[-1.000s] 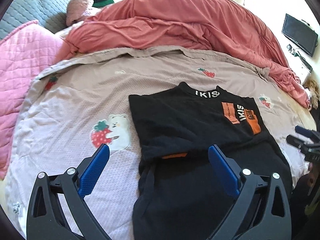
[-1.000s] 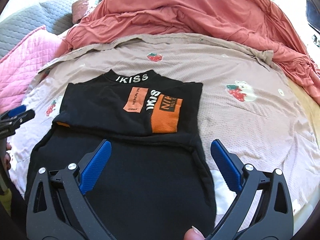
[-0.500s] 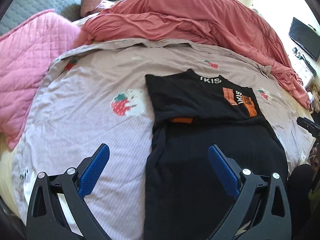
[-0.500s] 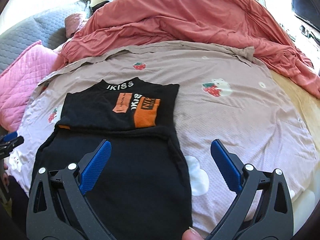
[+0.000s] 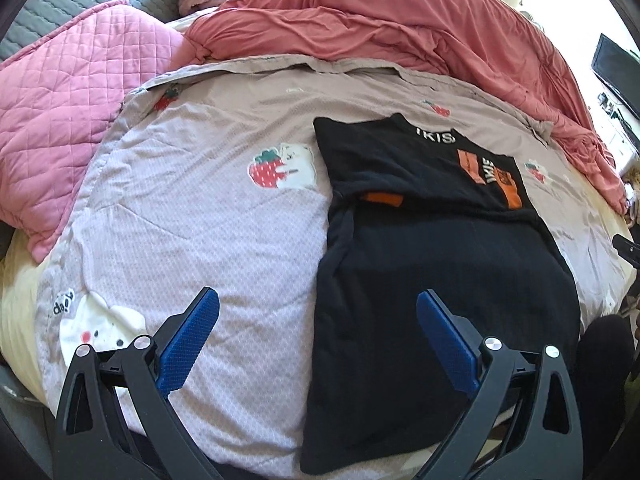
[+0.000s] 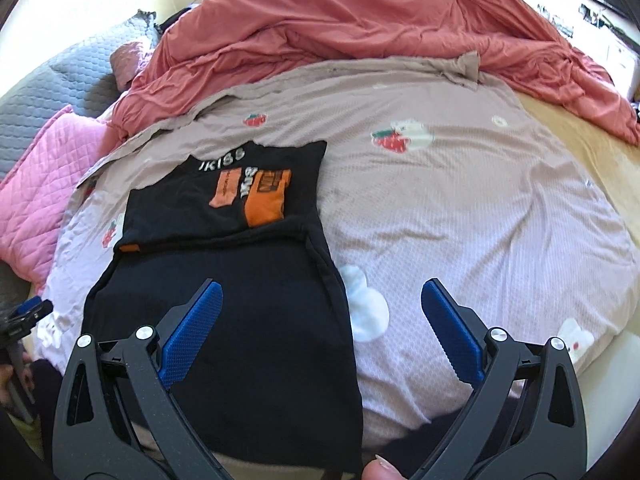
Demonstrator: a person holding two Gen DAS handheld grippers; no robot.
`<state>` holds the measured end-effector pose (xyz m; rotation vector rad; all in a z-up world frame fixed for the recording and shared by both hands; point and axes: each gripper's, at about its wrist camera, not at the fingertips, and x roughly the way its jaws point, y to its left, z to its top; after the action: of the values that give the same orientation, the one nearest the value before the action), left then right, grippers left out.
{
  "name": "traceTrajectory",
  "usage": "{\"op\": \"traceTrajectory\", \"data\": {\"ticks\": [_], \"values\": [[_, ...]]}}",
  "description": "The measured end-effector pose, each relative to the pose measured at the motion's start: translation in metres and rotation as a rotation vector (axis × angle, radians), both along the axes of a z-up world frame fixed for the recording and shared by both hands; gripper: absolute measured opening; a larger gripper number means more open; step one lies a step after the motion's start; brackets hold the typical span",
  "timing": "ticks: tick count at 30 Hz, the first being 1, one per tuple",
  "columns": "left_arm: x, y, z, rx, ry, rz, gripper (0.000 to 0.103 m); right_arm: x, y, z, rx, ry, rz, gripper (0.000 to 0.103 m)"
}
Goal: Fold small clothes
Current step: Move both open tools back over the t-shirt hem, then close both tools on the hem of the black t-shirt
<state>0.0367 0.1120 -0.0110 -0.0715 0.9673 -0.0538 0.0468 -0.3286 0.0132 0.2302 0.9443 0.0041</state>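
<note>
Grippers (image 5: 318,328) farther back from shirt (image 5: 432,264).

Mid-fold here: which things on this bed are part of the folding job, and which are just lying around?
Job:
black shirt, partly folded, flat on the bedsheet
left gripper, open, empty
right gripper, open, empty
bedsheet, the folding surface

Lying about:
red duvet, bunched behind the shirt
pink quilt
grey quilt
monitor
</note>
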Motion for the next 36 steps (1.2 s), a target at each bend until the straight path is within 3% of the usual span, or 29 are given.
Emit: {"op": "traceTrajectory", "data": {"ticks": [11,19,27,29,31,34,36], "values": [[-0.010,-0.005,-0.026,-0.027,0.116,-0.029,0.098,-0.027,0.016,-0.037,-0.056,0.201,0.130,0.094],[-0.008,-0.014,-0.053,-0.043,0.195,-0.055,0.098,-0.015,0.027,-0.067,-0.054,0.338,0.173,0.094],[-0.008,-0.023,-0.066,-0.033,0.231,-0.078,0.097,0.000,0.023,-0.096,-0.010,0.396,0.158,0.094],[-0.008,-0.024,-0.068,-0.033,0.237,-0.081,0.096,0.002,0.019,-0.101,0.020,0.407,0.149,0.087],[-0.007,-0.025,-0.070,-0.036,0.241,-0.081,0.094,0.002,0.017,-0.104,0.039,0.410,0.152,0.071],[-0.007,-0.025,-0.073,-0.047,0.250,-0.079,0.081,-0.001,0.015,-0.102,0.056,0.388,0.158,0.047],[-0.007,-0.024,-0.074,-0.052,0.252,-0.078,0.078,-0.003,0.011,-0.098,0.068,0.359,0.154,0.035]]}}
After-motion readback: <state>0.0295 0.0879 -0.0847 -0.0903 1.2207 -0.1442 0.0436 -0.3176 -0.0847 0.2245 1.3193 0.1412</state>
